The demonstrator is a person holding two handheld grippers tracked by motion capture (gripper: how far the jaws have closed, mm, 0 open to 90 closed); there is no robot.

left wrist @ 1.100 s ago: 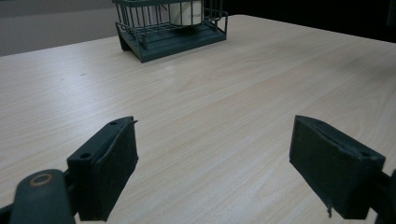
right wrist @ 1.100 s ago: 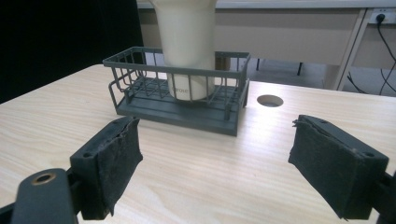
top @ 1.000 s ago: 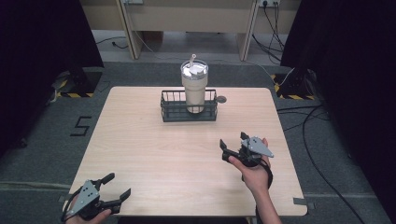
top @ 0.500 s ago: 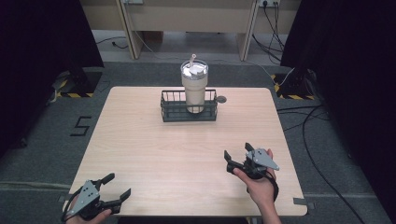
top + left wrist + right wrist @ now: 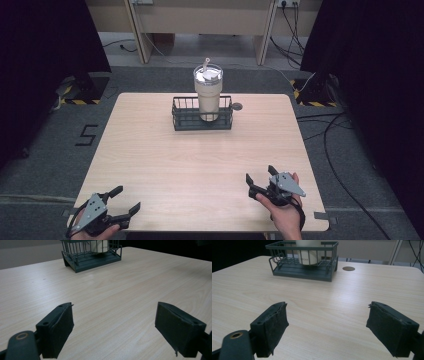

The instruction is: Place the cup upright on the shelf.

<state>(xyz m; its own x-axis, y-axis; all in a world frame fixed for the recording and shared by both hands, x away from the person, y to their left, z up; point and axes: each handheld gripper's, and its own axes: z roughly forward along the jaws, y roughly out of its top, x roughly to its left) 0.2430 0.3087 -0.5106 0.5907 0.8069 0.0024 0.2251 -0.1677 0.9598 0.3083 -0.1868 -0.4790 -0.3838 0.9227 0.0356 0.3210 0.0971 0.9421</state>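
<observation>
A cream tumbler (image 5: 208,92) with a lid and straw stands upright inside a dark wire basket (image 5: 186,119) at the back middle of the wooden table (image 5: 160,160). My left gripper (image 5: 124,201) hovers at the table's front left corner, open, nothing between its jaws. My right gripper (image 5: 260,178) is near the front right, held by a hand, also open and empty. In the left gripper view the basket (image 5: 95,258) lies far ahead; in the right gripper view the basket (image 5: 304,271) and tumbler (image 5: 308,255) are straight ahead.
A round cable hole (image 5: 236,106) sits in the tabletop right of the basket, also visible as a hole (image 5: 348,268) in the right gripper view. Cables (image 5: 330,130) run on the floor to the right. Wooden desk legs (image 5: 140,35) stand behind the table.
My right gripper has drawn back toward the table's front edge, still open. The left gripper has stayed put.
</observation>
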